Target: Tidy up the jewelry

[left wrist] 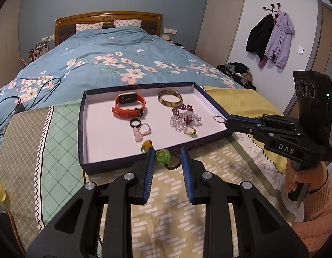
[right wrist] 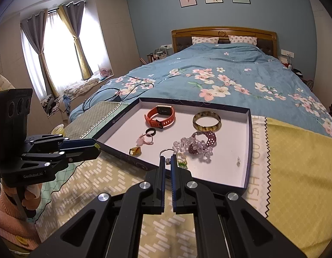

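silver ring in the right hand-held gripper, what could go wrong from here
1. The thin silver ring is pinched only at the right hand-held gripper tips; it could slip out over the shallow dark-rimmed tray.
2. The green rose-shaped bracelet in the left hand-held gripper hangs over the tray edge and might fall outside.

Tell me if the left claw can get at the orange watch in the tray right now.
Probably not yet: the left claw already grips a green flower ring. The path to the orange watch in the tray looks clear otherwise.
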